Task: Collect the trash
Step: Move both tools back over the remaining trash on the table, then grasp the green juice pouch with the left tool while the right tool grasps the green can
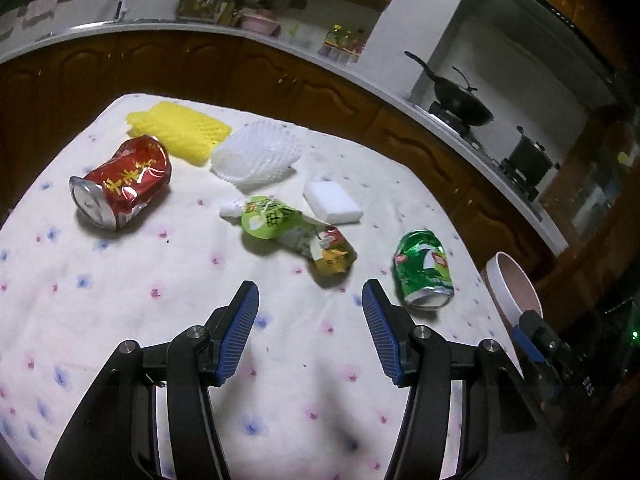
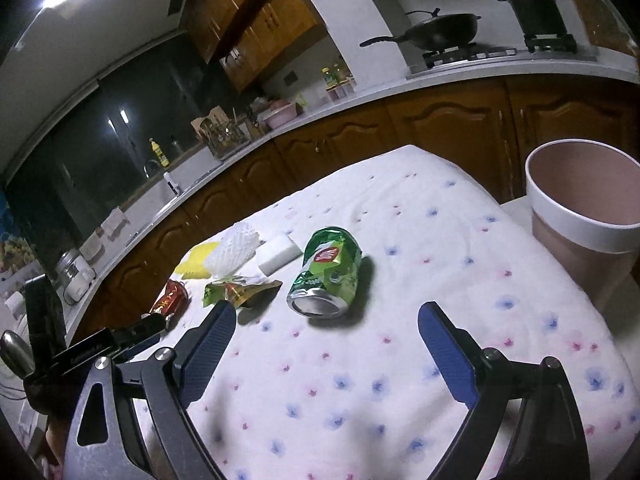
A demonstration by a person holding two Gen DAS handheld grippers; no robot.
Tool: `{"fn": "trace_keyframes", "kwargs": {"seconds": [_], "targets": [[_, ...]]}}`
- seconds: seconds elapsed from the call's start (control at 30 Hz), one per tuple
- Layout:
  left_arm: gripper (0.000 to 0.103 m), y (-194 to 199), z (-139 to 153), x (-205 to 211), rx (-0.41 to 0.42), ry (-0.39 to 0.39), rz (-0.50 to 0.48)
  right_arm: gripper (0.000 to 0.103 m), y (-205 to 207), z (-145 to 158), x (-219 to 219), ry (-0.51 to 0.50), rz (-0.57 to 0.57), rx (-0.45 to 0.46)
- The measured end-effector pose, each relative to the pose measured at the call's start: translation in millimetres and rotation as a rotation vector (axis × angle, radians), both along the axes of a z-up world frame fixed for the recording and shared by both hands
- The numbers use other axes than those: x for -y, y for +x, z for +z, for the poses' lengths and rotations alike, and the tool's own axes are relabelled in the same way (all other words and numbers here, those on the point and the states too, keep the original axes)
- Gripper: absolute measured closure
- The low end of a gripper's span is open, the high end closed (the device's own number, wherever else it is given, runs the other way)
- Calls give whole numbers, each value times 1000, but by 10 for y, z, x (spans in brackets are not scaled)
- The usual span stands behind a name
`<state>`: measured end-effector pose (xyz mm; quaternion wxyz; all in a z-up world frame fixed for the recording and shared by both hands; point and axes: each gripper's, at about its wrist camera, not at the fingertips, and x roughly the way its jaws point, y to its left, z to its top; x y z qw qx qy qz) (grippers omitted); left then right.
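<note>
**2 open grippers over a table of scattered trash**

Nearest, the left gripper point(image 1: 310, 304) hangs above a table covered by a white cloth point(image 1: 120, 300) printed with small pink and blue flowers. Its 2 blue-padded jaws stand apart and released, with only bare cloth between them. The right gripper point(image 2: 326, 326) hovers over the same cloth further right, its jaws also spread wide and grasping nothing.

Just beyond the right gripper lies a dented green can point(image 2: 328, 272) on its side, open end facing the camera; in the left wrist view the same can point(image 1: 426, 268) sits to the right of the left gripper's jaws. Left of it lies a crumpled green drink pouch point(image 1: 296, 236) with a white spout. Further left rests a crushed red can point(image 1: 122, 182), also on its side.

Behind the pouch sits a white rectangular block point(image 1: 332, 202). Beyond that, a white foam net sleeve point(image 1: 254, 158) touches a yellow foam net sleeve point(image 1: 180, 132) near the far edge of the table.

At the right edge of the table stands a round bin point(image 2: 580, 224) with a white rim and pinkish inside, upright.

Farthest off, a kitchen counter point(image 1: 280, 46) with wooden cabinets curves around the room, carrying a black wok point(image 2: 440, 30) and a dark pot point(image 2: 538, 12) on a stove.
</note>
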<state>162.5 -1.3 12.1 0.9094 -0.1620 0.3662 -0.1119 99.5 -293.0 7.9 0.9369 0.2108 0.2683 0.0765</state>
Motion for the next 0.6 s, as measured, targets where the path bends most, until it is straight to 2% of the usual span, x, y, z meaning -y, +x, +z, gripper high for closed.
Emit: {"fn": "trace_keyframes", "kwargs": {"seconds": [0.3,0.47,0.6], "targets": [[49,212,-8,-18,-13,37,-5,9,161,-2,-36,-2,-1,-10],[49,416,-9,-8,-34,114,-23,9,276,4,-46,-2,7,-19],[49,549,10,-23,-41,148,-31,9,370,4,-41,9,10,-26]]}}
